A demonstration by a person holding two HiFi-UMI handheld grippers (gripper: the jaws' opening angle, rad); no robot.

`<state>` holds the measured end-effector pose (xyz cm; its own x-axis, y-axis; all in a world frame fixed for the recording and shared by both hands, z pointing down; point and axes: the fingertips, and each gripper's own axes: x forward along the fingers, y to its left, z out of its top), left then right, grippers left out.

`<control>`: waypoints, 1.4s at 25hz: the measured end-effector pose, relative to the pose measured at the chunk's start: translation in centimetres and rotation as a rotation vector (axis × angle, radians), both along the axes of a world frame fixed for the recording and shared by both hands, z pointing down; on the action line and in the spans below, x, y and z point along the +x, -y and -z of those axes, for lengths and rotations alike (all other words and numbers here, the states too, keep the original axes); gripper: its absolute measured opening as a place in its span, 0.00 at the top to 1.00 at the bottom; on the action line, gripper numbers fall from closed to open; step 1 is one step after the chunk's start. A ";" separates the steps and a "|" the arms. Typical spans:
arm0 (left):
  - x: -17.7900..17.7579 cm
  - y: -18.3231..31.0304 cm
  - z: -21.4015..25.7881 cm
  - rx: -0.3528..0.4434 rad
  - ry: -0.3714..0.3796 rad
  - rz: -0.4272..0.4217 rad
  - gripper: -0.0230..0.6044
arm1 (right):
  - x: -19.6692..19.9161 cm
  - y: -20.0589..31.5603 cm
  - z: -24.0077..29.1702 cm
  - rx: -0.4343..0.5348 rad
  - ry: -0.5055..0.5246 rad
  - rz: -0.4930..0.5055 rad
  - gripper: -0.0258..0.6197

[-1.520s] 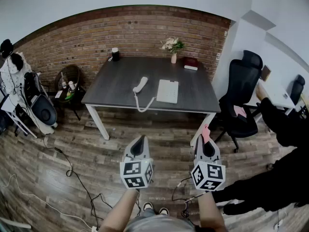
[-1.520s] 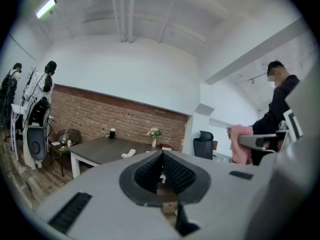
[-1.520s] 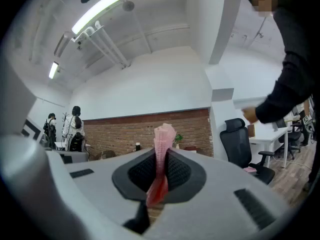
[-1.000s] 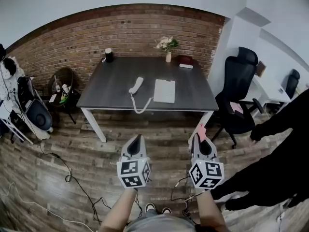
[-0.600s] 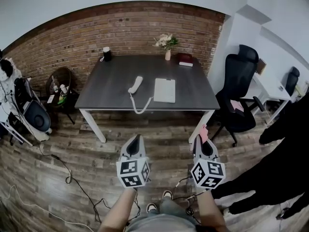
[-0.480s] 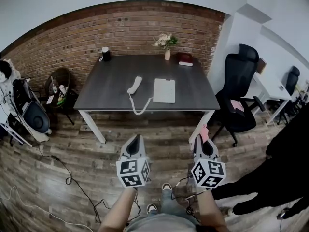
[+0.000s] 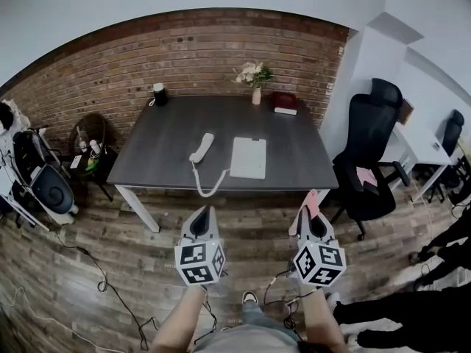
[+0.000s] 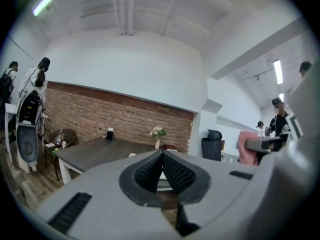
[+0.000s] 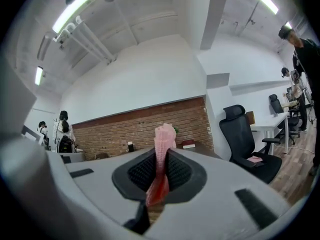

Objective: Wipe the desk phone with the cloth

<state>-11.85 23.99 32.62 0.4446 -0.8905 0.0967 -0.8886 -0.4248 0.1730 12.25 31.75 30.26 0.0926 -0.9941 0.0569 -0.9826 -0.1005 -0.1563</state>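
Observation:
A white desk phone [image 7: 248, 157] lies on the dark grey desk [image 7: 162, 142], with its handset [image 7: 200, 147] off to the left and a curly cord hanging over the front edge. Both grippers are held above the wooden floor, well short of the desk. My right gripper [image 7: 313, 212] is shut on a pink cloth [image 7: 306, 206] that sticks up between its jaws [image 9: 163, 143]. My left gripper [image 7: 204, 215] is shut with nothing in it [image 8: 161, 156].
On the desk's far edge stand a flower vase [image 7: 255, 94], a dark red book [image 7: 285, 103] and a small black speaker [image 7: 158, 93]. A black office chair [image 7: 372, 157] stands right of the desk. Cables [image 7: 110, 285] trail on the floor. A person's legs [image 7: 412, 318] show at the right.
I have come a little closer to the desk, which now sits larger and lower in the head view. The person at the right has moved toward the frame's edge. Both grippers keep their pose.

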 end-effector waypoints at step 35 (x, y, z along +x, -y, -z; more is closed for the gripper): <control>8.3 20.1 -2.5 -0.044 0.074 0.109 0.96 | 11.8 22.0 -4.6 -0.068 0.107 0.092 0.93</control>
<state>-3.51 3.92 35.07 0.3358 -0.9272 0.1661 -0.9400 -0.3187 0.1215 24.08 9.76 34.83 -0.0089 -0.9916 0.1294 -0.9662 -0.0248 -0.2567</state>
